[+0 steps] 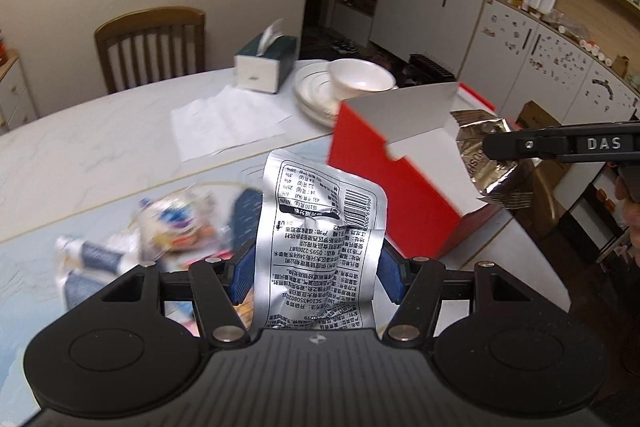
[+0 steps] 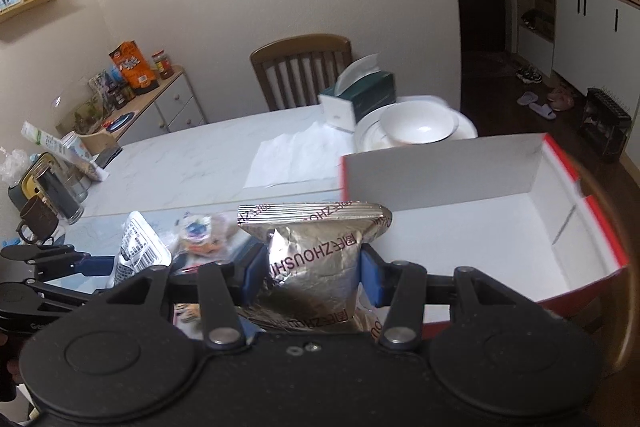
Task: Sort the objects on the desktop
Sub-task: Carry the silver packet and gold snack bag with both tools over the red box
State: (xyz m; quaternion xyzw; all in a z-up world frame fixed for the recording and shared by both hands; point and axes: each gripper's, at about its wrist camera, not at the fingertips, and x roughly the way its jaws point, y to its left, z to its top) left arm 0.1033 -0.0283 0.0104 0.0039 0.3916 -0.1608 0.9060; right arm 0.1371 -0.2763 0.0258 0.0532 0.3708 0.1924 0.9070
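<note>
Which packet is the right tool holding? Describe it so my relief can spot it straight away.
Start at the red box with the white inside, open on the marble table. Just left of its near corner, the right tool is shut on a crinkled packet, held upright. It is golden foil with dark red lettering, unlike the silver packet with black print and a barcode in the left tool.

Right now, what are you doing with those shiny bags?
A person is tidying the table with a gripper in each hand. The left gripper holds a silver snack packet in its jaws, and the right gripper holds a golden snack bag. Both are lifted near the open red box, which looks empty. More packets lie on the table.
</note>
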